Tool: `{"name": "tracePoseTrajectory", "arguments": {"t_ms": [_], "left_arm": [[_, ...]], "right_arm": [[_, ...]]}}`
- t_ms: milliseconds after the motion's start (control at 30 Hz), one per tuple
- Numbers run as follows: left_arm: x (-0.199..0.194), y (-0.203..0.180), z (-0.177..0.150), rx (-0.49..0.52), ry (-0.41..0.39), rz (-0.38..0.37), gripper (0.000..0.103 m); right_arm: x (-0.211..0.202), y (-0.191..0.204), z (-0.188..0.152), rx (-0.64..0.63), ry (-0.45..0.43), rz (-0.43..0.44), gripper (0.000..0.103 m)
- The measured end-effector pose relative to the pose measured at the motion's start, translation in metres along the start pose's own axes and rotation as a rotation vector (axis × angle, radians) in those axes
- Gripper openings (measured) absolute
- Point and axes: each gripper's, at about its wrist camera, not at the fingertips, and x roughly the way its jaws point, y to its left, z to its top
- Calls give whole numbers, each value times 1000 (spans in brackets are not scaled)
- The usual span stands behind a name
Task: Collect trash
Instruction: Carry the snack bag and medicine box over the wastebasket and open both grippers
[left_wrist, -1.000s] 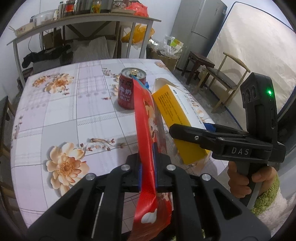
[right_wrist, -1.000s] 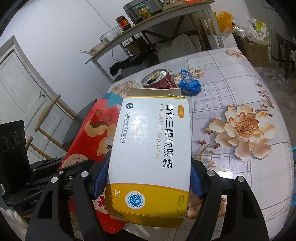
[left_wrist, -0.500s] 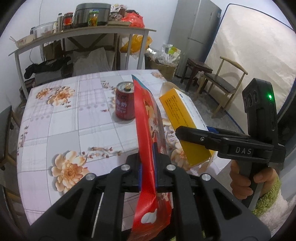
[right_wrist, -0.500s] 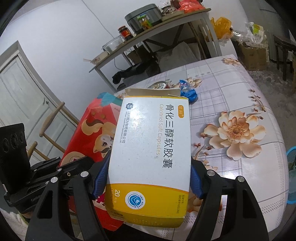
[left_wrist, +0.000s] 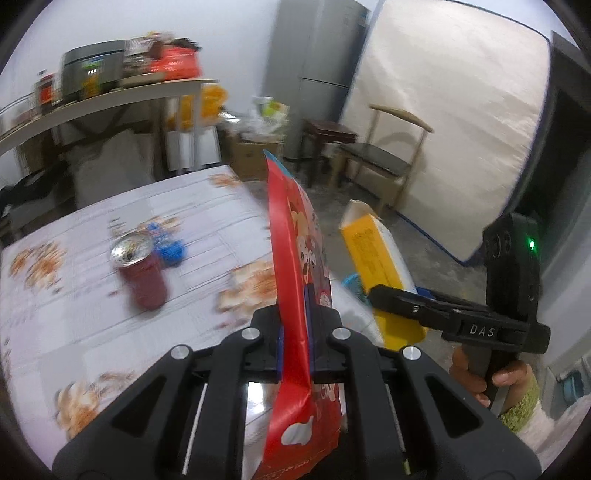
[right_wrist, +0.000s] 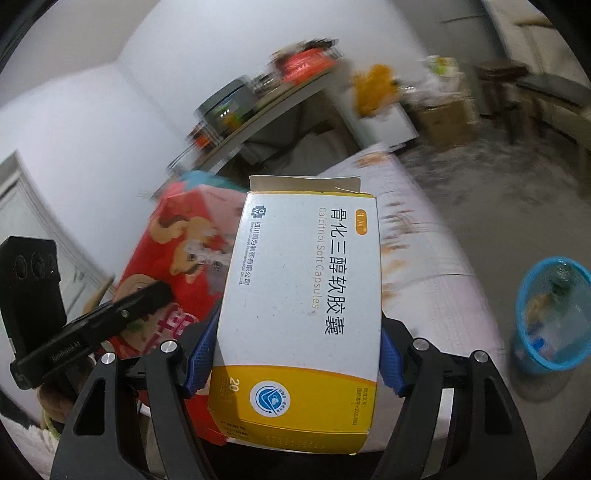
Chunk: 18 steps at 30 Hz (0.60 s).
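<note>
Pinching a red snack bag (left_wrist: 295, 266) edge-on, the left gripper (left_wrist: 295, 343) is staying clamped; the right gripper (right_wrist: 291, 354) is squeezing a medicine box (right_wrist: 303, 295) near a blue bin (right_wrist: 554, 317).

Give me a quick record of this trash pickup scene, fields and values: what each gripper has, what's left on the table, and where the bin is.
left gripper: shut on red snack bag, held upright on edge
right gripper: shut on medicine box, top flap open
table: flowered cloth; red can standing, blue wrapper just behind it
bin: blue basket on the floor beside the table, some trash already inside
image quality: both views blurred
</note>
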Motion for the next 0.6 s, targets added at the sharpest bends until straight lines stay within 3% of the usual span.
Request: {"name": "tracePoseTrajectory", "arguments": {"t_ms": [133, 300, 433, 600], "left_arm": [[40, -39, 17, 64, 26, -60, 7], [90, -72, 29, 73, 89, -146, 7], [144, -96, 42, 46, 183, -239, 7], [227, -125, 48, 64, 333, -237, 7]], "right_arm": [[-38, -93, -3, 219, -71, -135, 70], [-47, -199, -21, 463, -36, -335, 70], [-44, -256, -37, 612, -20, -386, 70], [-34, -289, -49, 698, -18, -379, 71]]}}
